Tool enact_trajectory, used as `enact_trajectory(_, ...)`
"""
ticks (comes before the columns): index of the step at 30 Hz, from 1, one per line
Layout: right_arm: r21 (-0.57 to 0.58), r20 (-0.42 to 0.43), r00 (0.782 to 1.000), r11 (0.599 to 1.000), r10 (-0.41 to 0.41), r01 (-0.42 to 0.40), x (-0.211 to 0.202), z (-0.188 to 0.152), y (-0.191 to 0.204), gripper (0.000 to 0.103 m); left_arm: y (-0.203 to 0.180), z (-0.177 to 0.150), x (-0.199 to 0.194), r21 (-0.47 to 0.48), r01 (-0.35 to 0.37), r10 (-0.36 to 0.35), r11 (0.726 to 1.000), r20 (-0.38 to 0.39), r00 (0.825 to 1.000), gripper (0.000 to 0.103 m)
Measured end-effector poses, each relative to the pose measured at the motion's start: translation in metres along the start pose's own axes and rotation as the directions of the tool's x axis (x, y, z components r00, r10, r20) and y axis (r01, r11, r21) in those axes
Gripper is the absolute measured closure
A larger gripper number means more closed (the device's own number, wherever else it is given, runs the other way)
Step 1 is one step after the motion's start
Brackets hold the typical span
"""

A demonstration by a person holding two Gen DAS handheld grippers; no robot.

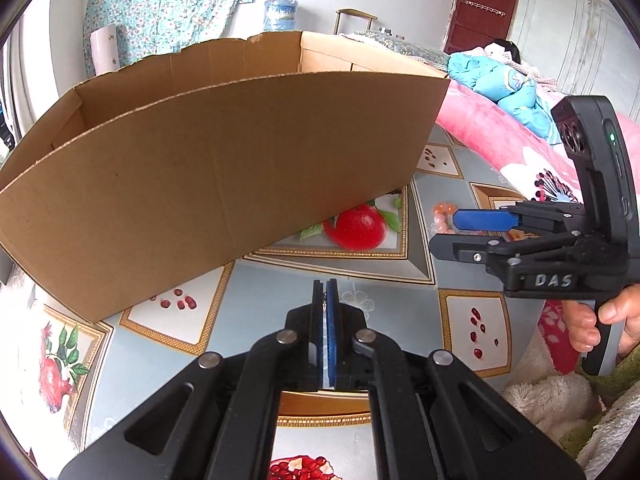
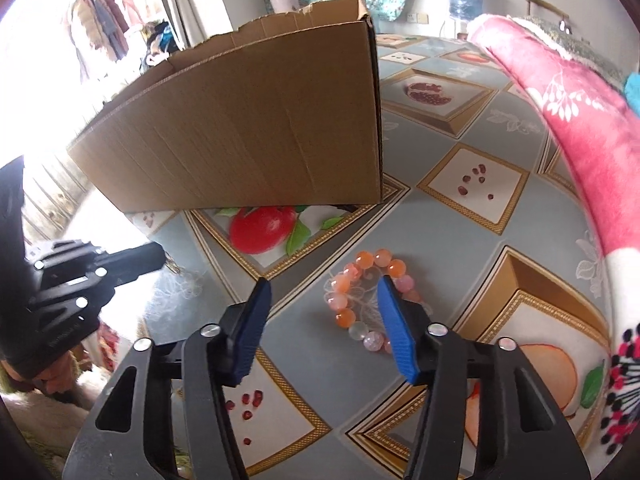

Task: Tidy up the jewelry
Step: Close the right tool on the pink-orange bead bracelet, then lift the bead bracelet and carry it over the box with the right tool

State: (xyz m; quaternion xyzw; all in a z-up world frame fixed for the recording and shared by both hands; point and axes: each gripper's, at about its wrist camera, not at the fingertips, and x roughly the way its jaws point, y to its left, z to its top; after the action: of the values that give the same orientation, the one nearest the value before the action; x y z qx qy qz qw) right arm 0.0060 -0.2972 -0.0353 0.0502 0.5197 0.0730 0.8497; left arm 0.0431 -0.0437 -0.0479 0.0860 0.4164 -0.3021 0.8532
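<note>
Flat on the tablecloth, bead bracelet (image 2: 362, 300), right claw (image 2: 324, 292) parted astride it, left claw (image 1: 325, 294) clenched

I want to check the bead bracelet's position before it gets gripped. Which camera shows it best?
The right wrist view: the bead bracelet lies almost whole on the patterned tablecloth. The left wrist view shows only a few beads behind the right gripper.

Both grippers, the left gripper (image 1: 325, 294) and the right gripper (image 2: 324, 292), are built of black linkages with silver rivets and blue pads; "DAS" is lettered on the right.
</note>
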Motion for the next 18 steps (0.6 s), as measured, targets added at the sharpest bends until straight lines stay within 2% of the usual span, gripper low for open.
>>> enact_trajectory(2,-0.027,-0.004,0.999,0.999,-0.040,0.040,0.001,0.000,0.004,0.064,0.001,0.000,-0.001,-0.003,-0.002,0.002,1.000,0.000,1.000,0.102)
enact_trajectory(7,-0.096,-0.005,0.993,0.989,-0.116,0.115,0.004,-0.001,0.016,0.071,0.001,-0.002,0.000,-0.003,-0.005,0.005,1.000,0.008,1.000,0.102)
enact_trajectory(12,-0.106,0.000,0.992,0.987,-0.123,0.122,0.002,-0.003,0.020,0.087,0.002,-0.004,0.005,-0.006,0.005,-0.005,1.000,-0.007,1.000,0.102)
enact_trajectory(13,-0.102,0.001,0.993,0.987,-0.122,0.122,-0.001,-0.005,0.017,0.094,0.003,-0.003,0.005,-0.004,0.005,-0.005,1.000,-0.007,1.000,0.102)
enact_trajectory(18,-0.032,0.005,0.997,0.997,-0.076,0.076,-0.003,-0.004,0.007,0.095,0.005,-0.003,0.003,-0.013,0.004,-0.004,1.000,0.000,1.000,0.102)
